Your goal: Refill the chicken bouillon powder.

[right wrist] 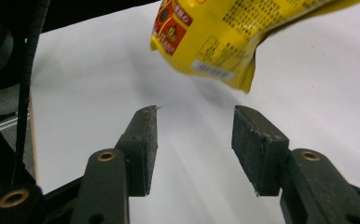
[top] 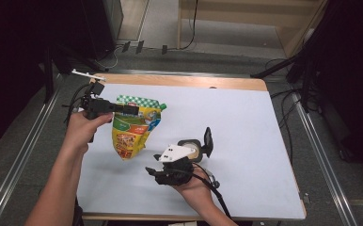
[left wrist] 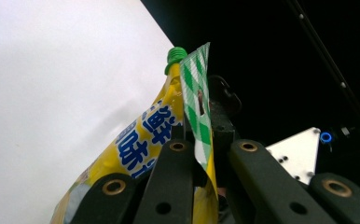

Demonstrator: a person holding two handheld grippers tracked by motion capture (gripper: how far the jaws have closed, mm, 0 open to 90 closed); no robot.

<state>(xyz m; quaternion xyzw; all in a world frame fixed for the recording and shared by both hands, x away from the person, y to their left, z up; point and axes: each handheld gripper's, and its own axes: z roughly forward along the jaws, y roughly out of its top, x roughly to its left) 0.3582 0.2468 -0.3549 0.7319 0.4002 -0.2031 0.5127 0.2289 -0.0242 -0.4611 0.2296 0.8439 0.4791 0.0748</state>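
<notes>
Left gripper [left wrist: 201, 154] – pouch [top: 135, 127], blue Chinese lettering

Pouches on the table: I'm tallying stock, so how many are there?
1. The yellow pouch hangs above the white table, its green-checked top pinched in the left gripper; the right gripper is open, nearer the person.

The white surface [top: 245, 127] is bare on its whole right side and along the front, so a hand could pass there easily. On the left, the yellow pouch [top: 133, 129] hangs in the way, pinched at its top by the left gripper [top: 125, 109]. The right gripper [top: 163, 173] sits near the front, jaws apart with nothing between them.
</notes>
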